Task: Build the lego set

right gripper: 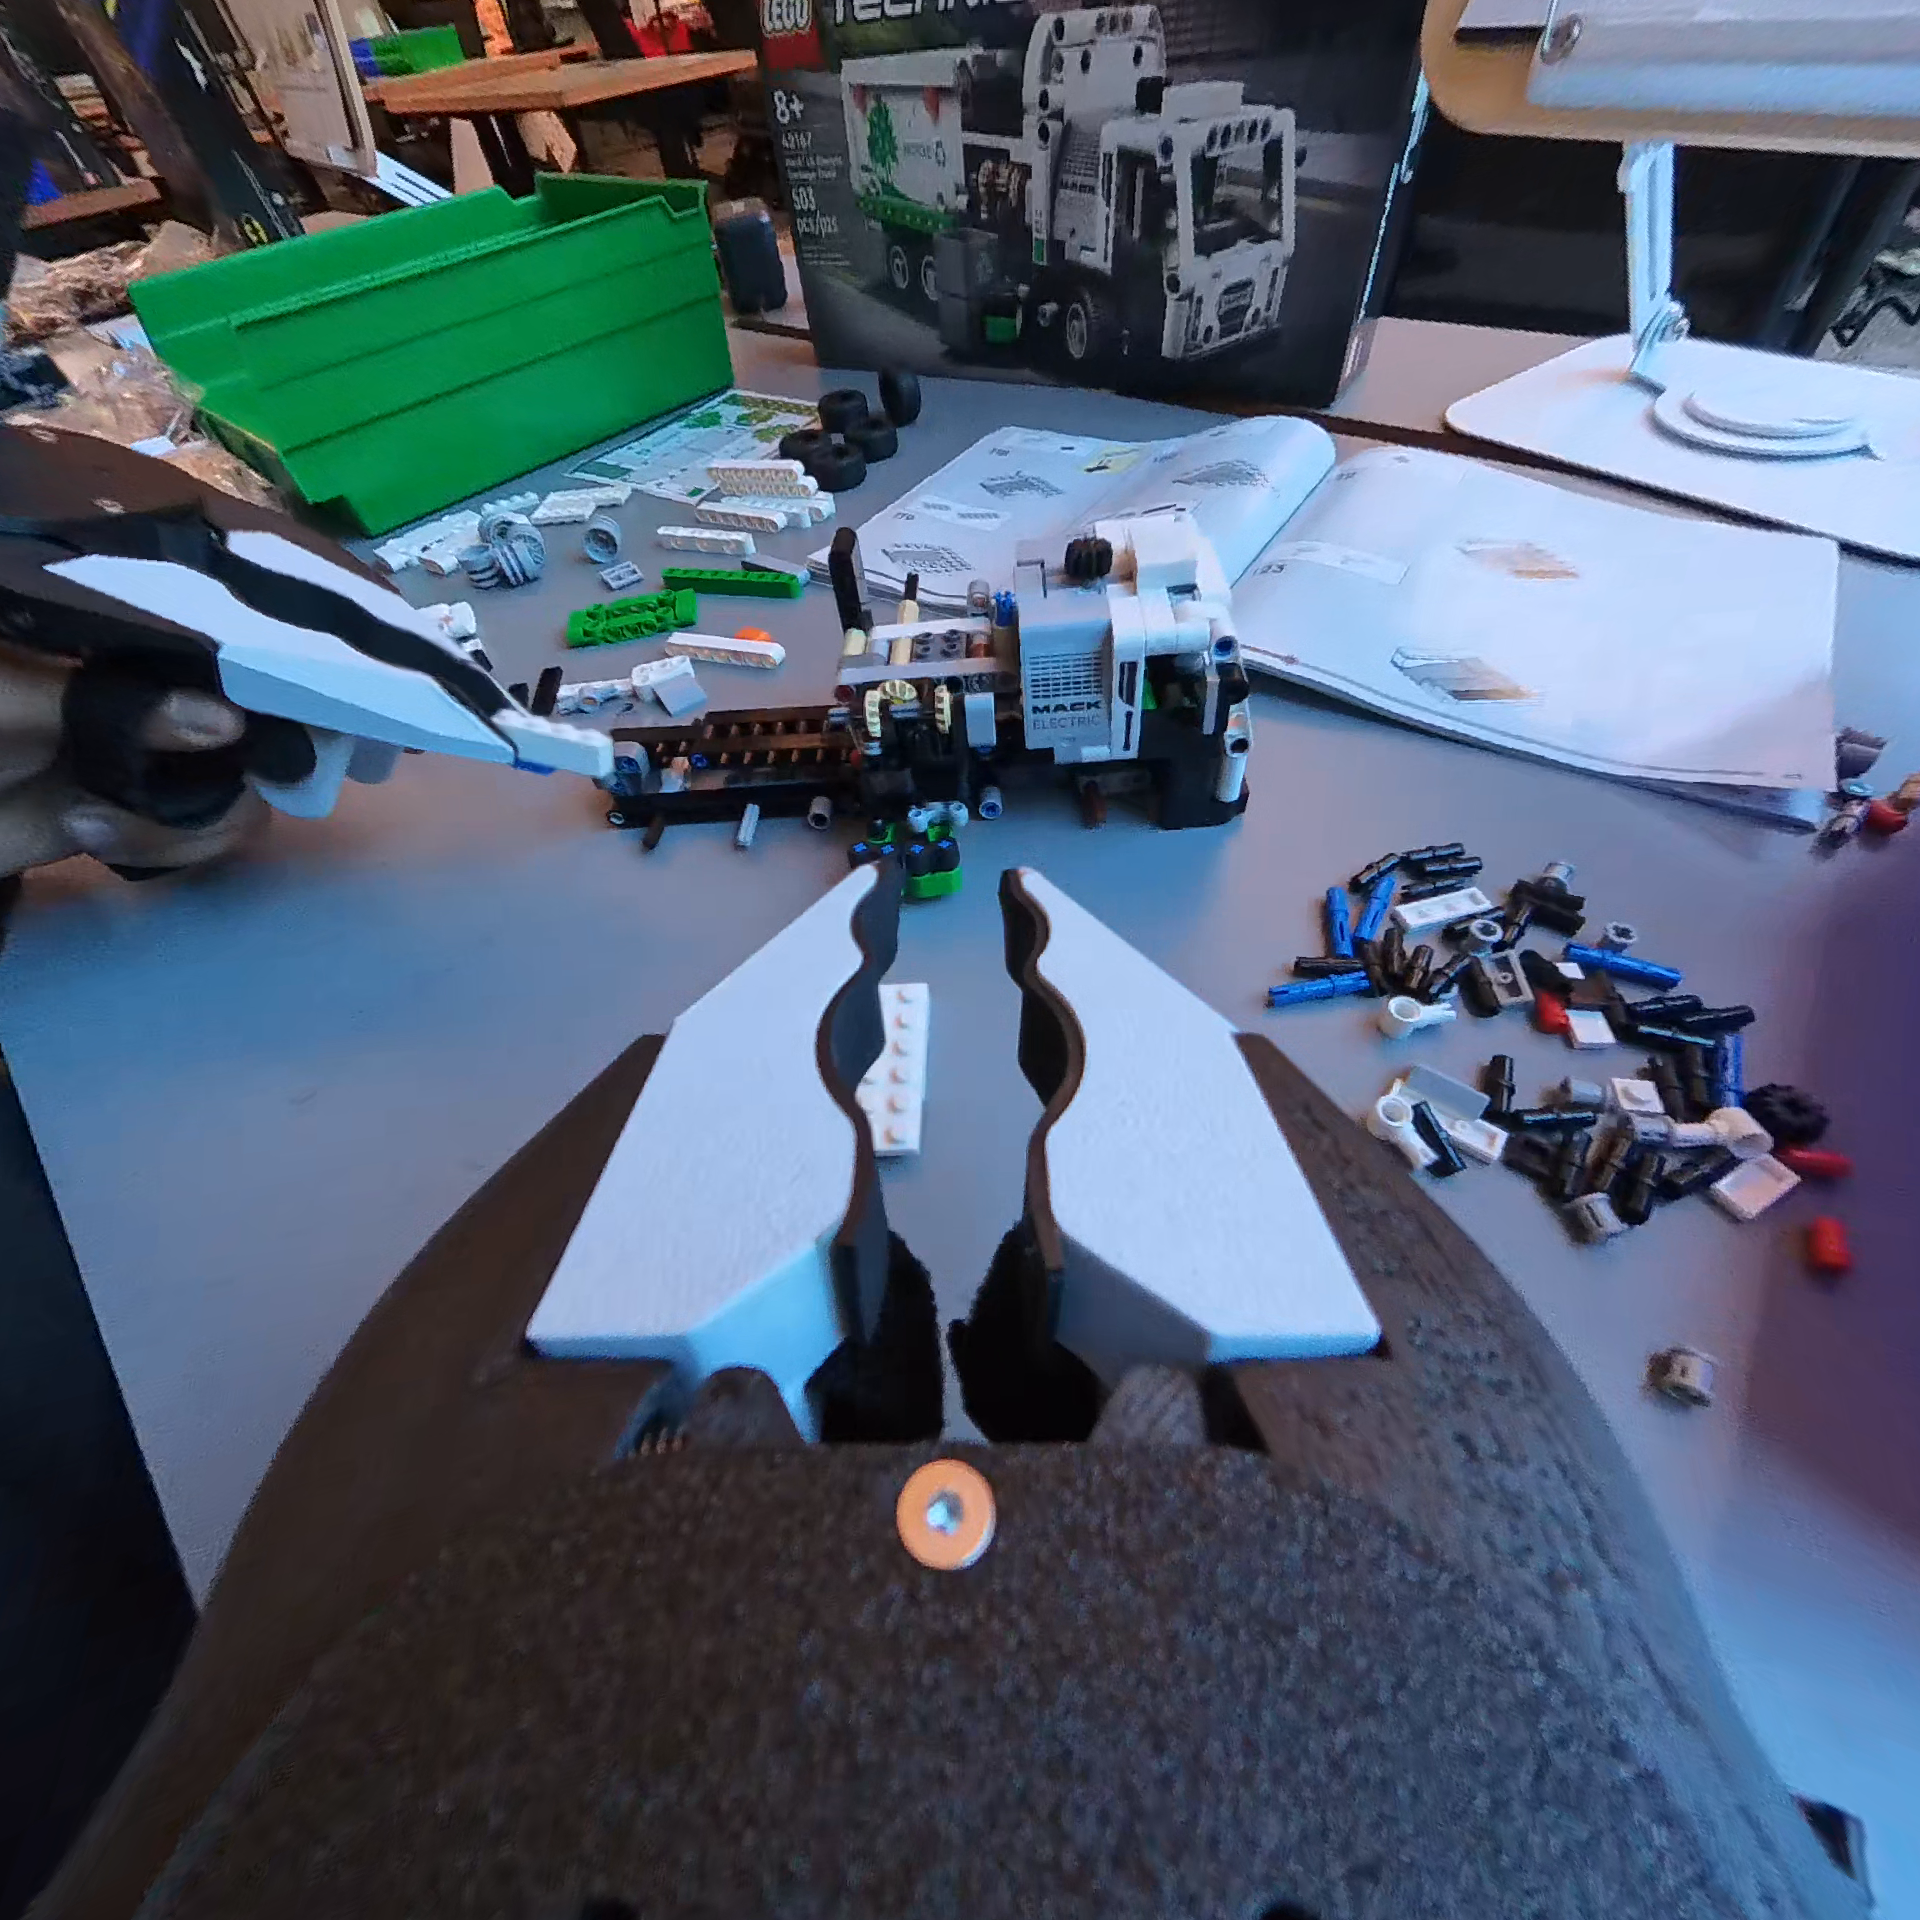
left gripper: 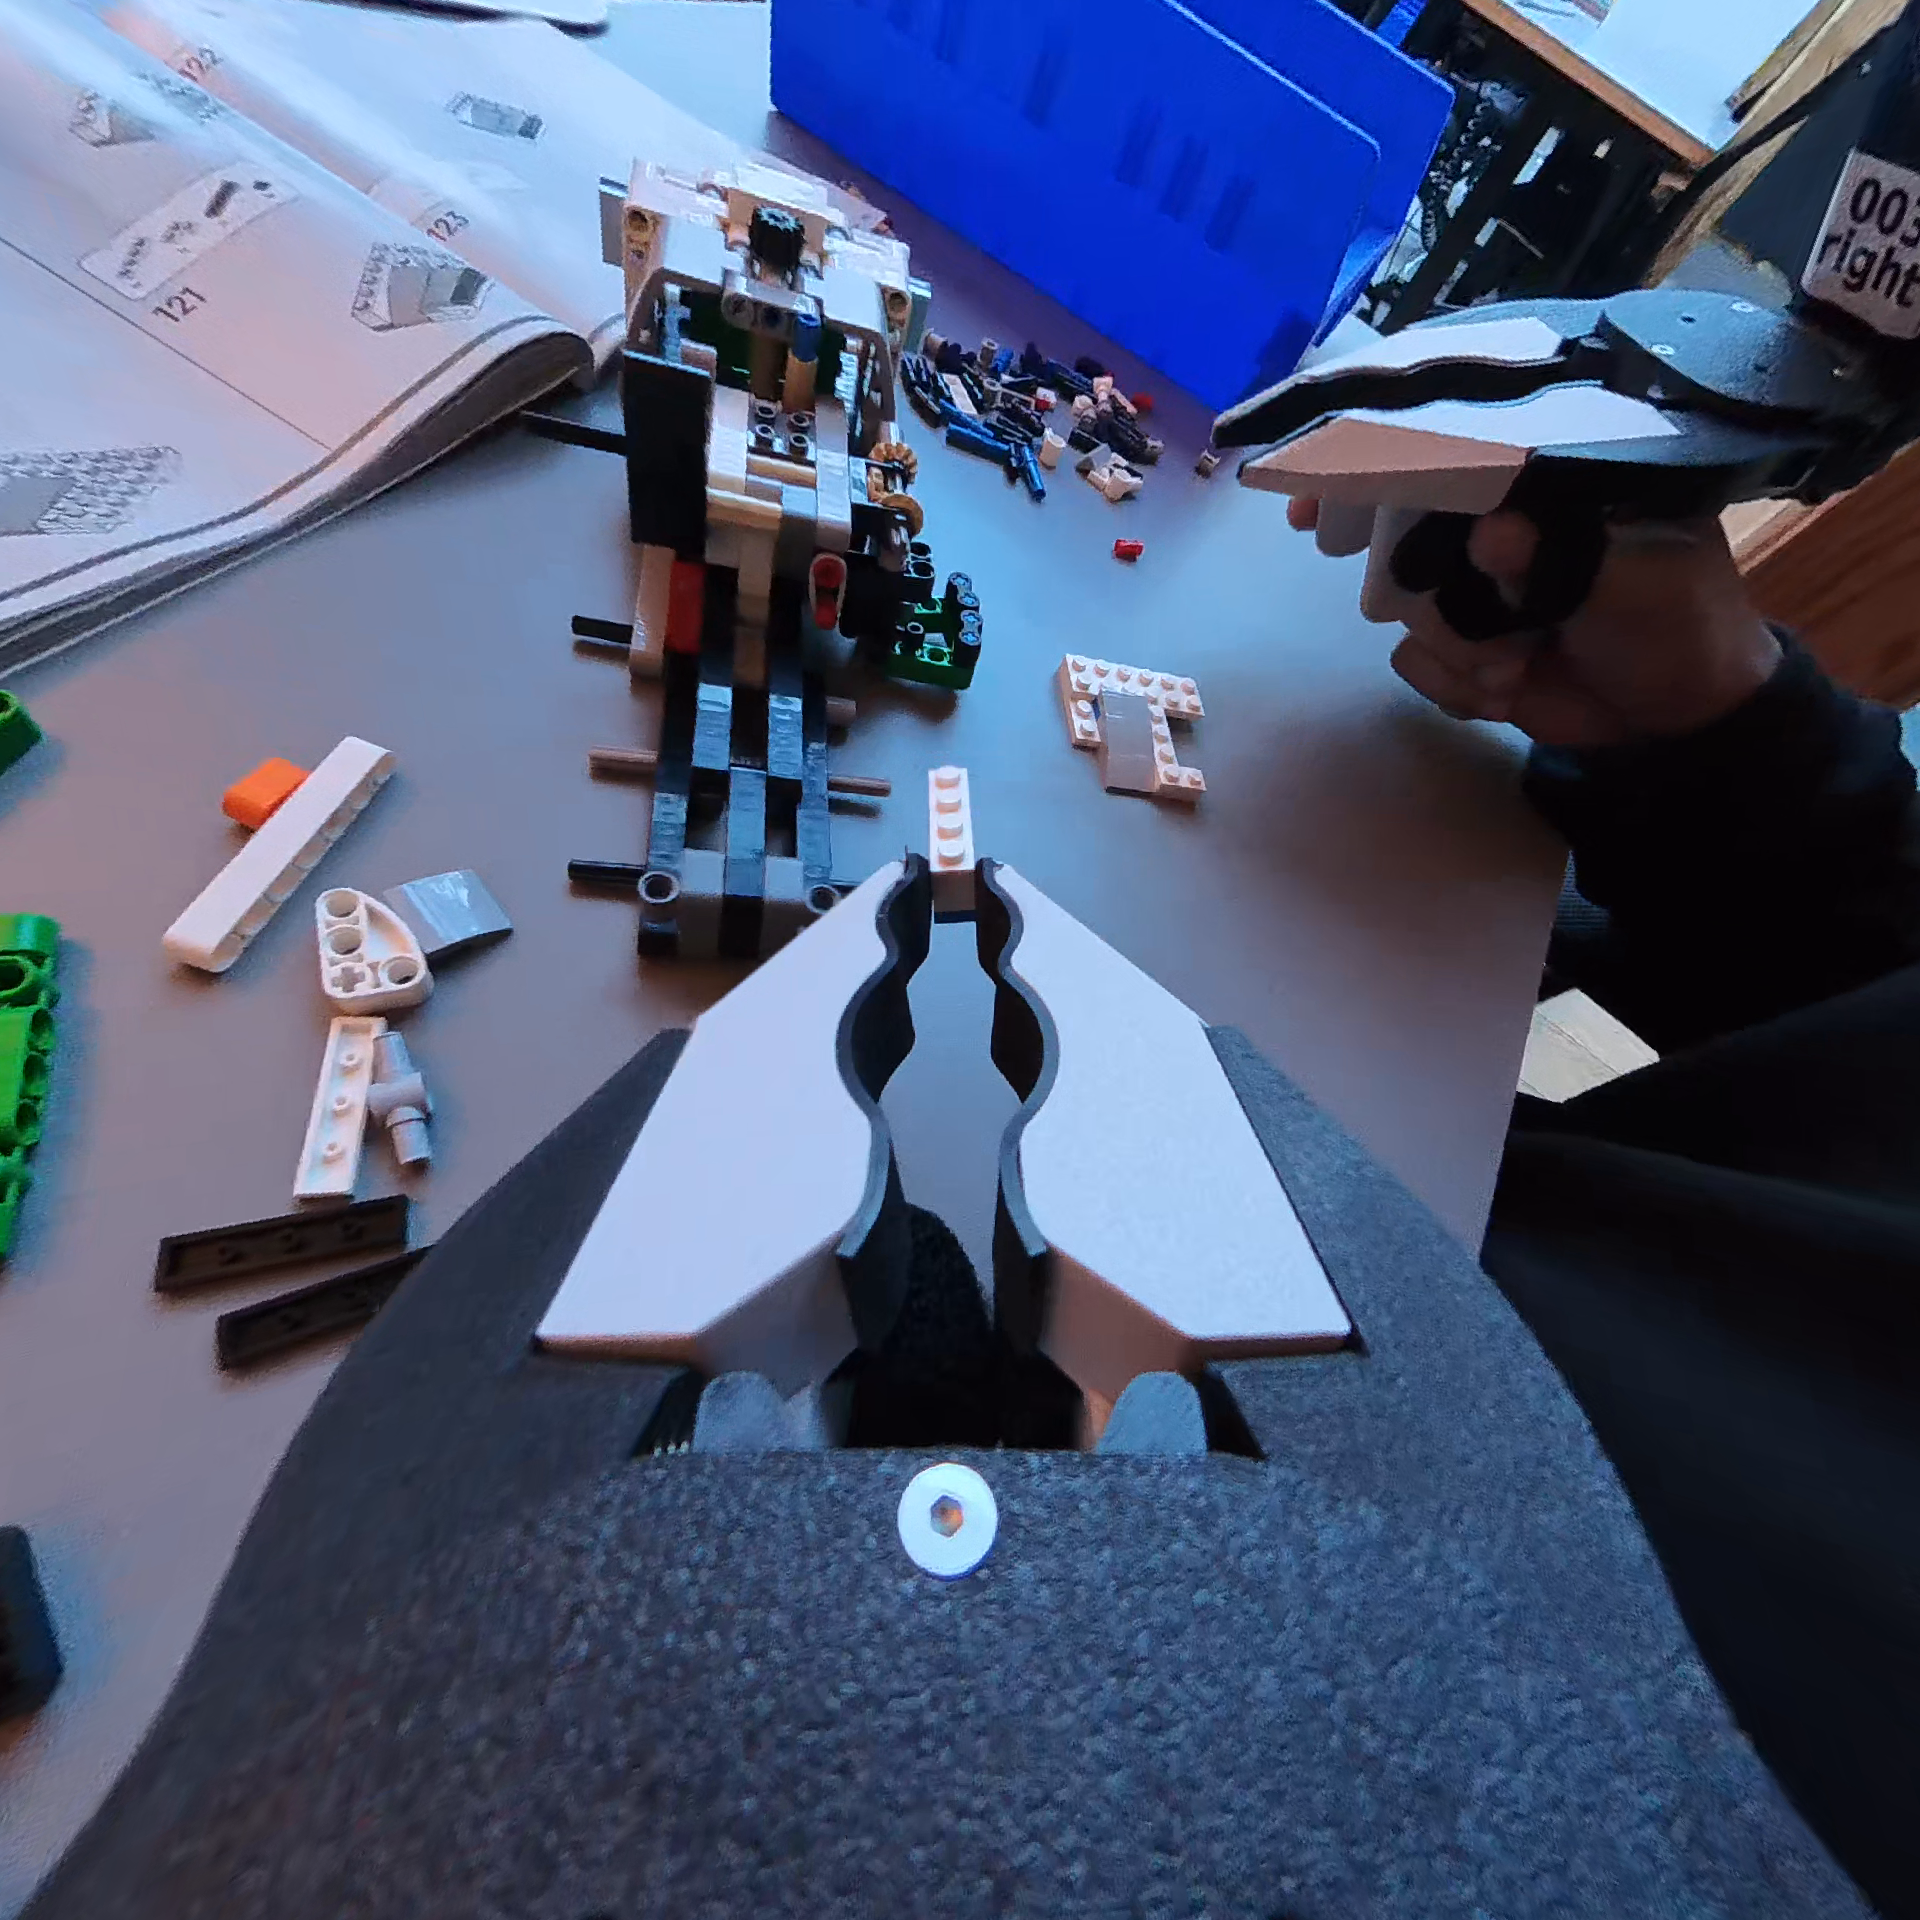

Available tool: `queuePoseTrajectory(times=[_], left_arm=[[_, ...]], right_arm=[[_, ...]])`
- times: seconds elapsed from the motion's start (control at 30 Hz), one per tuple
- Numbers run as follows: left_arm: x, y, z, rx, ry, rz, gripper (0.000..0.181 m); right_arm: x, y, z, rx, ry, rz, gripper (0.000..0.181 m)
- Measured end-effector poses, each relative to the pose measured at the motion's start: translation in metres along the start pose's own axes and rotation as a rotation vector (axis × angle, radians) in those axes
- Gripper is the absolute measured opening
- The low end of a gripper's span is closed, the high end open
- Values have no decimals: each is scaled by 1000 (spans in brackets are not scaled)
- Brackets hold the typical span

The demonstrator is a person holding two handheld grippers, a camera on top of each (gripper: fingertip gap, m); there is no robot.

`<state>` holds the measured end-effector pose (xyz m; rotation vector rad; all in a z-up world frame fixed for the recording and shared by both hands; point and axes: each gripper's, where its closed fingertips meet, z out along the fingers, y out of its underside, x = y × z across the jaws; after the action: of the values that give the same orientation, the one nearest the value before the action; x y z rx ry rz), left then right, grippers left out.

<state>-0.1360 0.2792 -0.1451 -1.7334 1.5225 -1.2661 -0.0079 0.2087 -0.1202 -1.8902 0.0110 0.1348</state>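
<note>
Pinching one end of a white plate (left gripper: 951, 831), long axis fwd, L gripper (left gripper: 953, 868) sits just behind the truck (left gripper: 764, 540) chassis; R gripper (right gripper: 948, 883), empty & narrowly open, hovers farther off.

White plate (right gripper: 896, 1070) half hidden behind right claw's (right gripper: 948, 883) finger.

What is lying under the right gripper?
Under the right gripper, a white studded plate lies on the table. The left finger covers part of it.
</note>
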Motion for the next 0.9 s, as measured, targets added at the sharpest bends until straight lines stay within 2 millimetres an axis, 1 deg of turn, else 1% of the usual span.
queuePoseTrajectory(times=[0.1,0.27,0.33,0.4,0.5,0.57,0.63,0.7,0.8,0.9], left_arm=[[6,4,6,-25,19,-9,7],[19,6,16,-63,25,55,7],[26,6,23,-78,30,100,7],[31,5,32,-92,24,132,7],[37,3,47,-106,20,148,7],[40,1,56,-117,19,161,7],[39,2,65,-140,4,178,7],[40,2,72,-158,2,192,7],[39,2,79,-177,-4,185,7],[38,4,85,-194,13,156,7]], right_arm=[[-1,0,1,3,-4,2,19],[8,11,-1,-89,52,18,18],[2,20,-3,-145,35,18,18],[-9,34,-3,-220,5,-17,21],[-23,52,1,-310,-9,-73,32],[-29,57,6,-339,-17,-91,39],[-34,60,12,-349,-27,-95,44],[-32,61,16,-368,-5,-109,51],[-32,59,21,-361,-9,-101,48],[-29,62,23,-384,-8,-86,47]])
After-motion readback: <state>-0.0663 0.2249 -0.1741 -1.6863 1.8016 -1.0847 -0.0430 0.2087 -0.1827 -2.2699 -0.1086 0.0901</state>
